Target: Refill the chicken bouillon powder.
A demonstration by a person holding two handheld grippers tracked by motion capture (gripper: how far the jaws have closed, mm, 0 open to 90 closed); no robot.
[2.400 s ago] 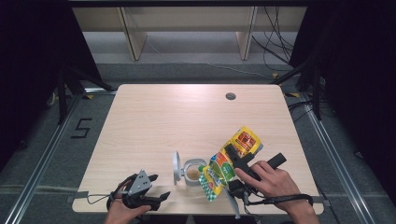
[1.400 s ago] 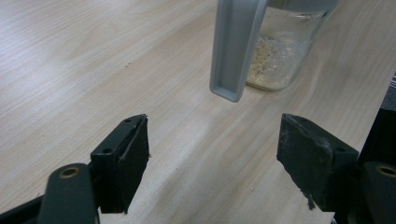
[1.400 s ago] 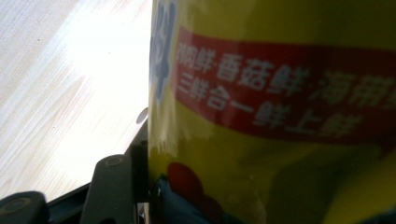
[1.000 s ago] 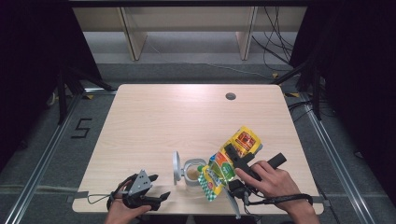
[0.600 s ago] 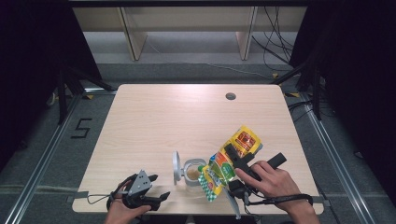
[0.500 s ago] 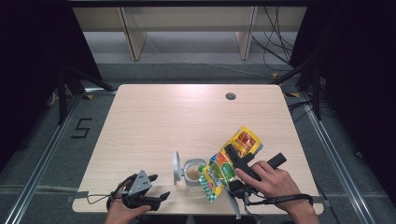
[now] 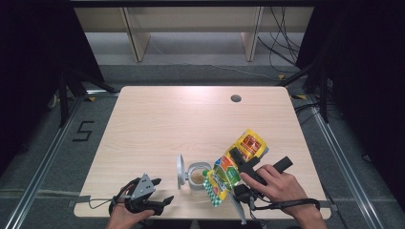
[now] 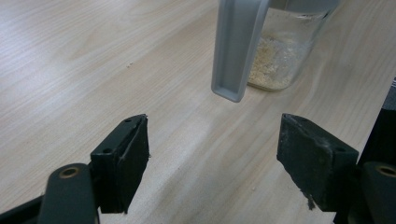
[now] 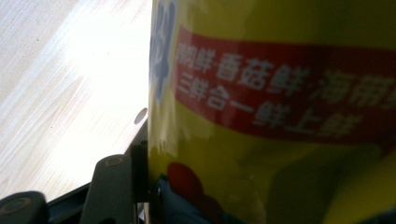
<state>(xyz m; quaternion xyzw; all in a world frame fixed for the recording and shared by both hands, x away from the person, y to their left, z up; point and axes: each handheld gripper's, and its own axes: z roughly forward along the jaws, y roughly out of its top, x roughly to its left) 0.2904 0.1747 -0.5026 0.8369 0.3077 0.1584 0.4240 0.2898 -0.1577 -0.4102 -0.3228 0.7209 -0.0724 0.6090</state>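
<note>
Seasoning pouch clamped in our right gripper and tipped over one open glass jar.

We see the yellow pouch, with its red label band, pressed against our right gripper's left jaw in the right gripper view, its green-checked lower end hanging just beside the jar's mouth near the table's front edge. Our left gripper rests at the front-left edge with its jaws wide apart and nothing between them; in the left gripper view the jar, holding pale granules, stands ahead of them with its grey flip lid raised upright. We count one pouch, one jar and two grippers. Most of the tabletop behind and to the left lies bare, with one cable hole near the far edge.
</note>
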